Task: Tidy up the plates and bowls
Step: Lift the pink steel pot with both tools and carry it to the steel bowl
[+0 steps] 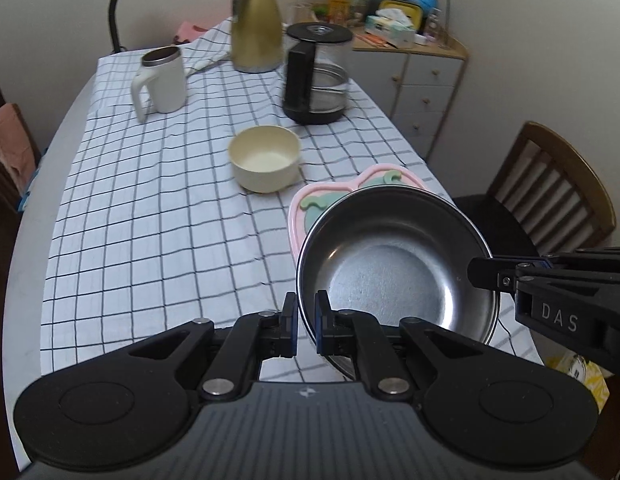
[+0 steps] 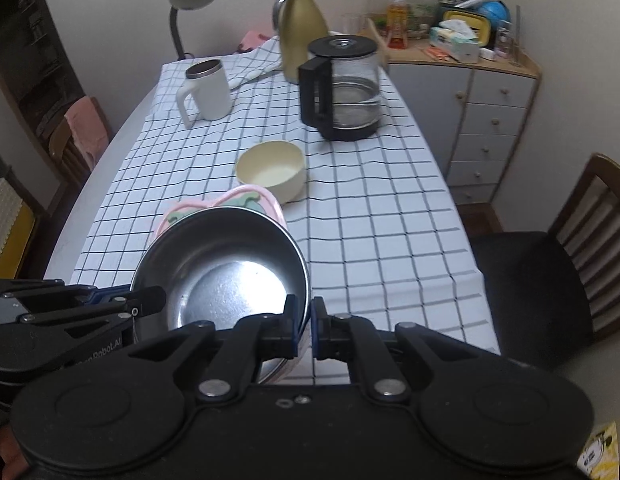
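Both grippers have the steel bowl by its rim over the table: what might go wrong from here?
1. The left gripper and right gripper pinch only the thin rim of the steel bowl at opposite sides; uneven motion may let it slip.
2. The pink plate lies just below, the cream bowl close by: a low pass may knock them.

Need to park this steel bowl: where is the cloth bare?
Bare cloth lies left of the cream bowl and pink plate, below the white mug. The far end is crowded with the gold jug and glass carafe.
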The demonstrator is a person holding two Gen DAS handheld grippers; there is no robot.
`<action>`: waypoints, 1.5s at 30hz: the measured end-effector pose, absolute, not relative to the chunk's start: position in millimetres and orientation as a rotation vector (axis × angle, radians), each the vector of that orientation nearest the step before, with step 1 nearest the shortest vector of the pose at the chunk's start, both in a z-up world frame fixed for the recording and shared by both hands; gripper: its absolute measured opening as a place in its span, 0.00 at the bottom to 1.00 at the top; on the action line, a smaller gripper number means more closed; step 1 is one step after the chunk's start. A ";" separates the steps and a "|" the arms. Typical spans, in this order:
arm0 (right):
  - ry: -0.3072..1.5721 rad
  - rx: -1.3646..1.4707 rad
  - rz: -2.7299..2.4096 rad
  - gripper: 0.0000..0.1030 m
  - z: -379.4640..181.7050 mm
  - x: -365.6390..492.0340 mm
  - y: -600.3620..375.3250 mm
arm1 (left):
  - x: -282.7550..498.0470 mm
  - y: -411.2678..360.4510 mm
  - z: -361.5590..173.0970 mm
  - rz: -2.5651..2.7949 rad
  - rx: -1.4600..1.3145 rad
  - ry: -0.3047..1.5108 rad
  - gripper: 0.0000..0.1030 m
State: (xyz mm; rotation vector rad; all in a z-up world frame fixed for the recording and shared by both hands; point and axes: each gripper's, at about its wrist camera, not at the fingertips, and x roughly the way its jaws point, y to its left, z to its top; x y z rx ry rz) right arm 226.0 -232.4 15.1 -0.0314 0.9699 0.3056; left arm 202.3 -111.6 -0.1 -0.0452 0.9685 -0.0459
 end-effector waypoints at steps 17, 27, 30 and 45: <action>1.032 0.135 0.102 0.07 -16.9 137.9 -329.8 | 145.2 -197.0 -41.1 -0.256 0.082 1.046 0.07; 1.070 0.195 0.044 0.06 -55.0 121.8 -345.3 | 141.9 -208.4 -78.5 -0.285 0.121 1.088 0.07; 1.085 0.200 0.038 0.06 -65.2 121.3 -344.0 | 140.4 -209.3 -85.0 -0.286 0.142 1.088 0.07; 1.151 0.209 0.046 0.06 -90.5 129.4 -339.2 | 151.0 -202.0 -107.9 -0.292 0.146 1.129 0.07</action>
